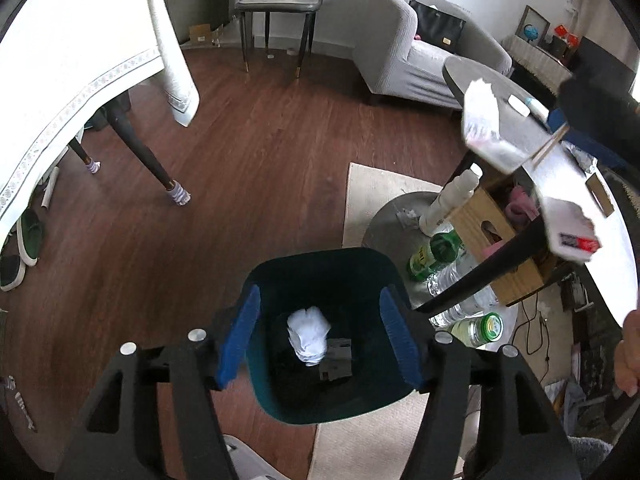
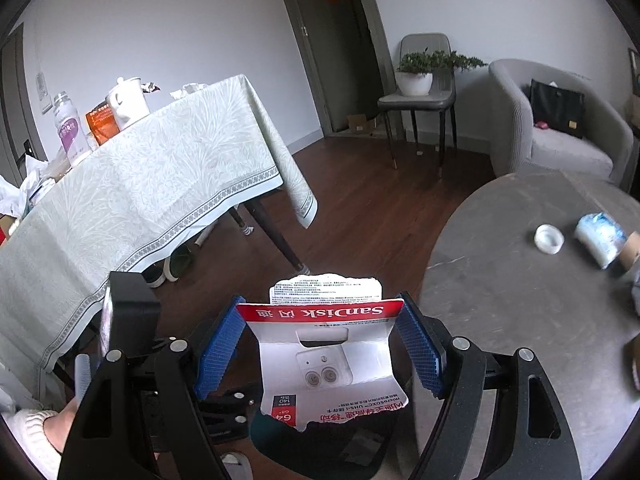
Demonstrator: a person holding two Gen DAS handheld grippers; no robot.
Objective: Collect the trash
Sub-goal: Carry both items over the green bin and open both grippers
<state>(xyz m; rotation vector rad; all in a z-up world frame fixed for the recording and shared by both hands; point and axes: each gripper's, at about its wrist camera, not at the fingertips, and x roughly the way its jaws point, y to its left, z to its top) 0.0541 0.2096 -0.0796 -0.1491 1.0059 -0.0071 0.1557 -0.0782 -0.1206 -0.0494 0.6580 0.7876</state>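
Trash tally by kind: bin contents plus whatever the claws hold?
Crumpled white tissue in the bin: 1
Dark flat piece in the bin: 1
Torn SanDisk card pack in the right claw: 1
Left claw, open over the bin: 0
Total: 3

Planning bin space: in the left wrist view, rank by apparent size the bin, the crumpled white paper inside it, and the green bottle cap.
1. bin
2. crumpled white paper
3. green bottle cap
Nearness to the camera exaggerates the bin.

Bin [image 1: 320,272] mouth lies clear; bottles [image 1: 436,250] and table leg [image 1: 480,272] crowd beside it.
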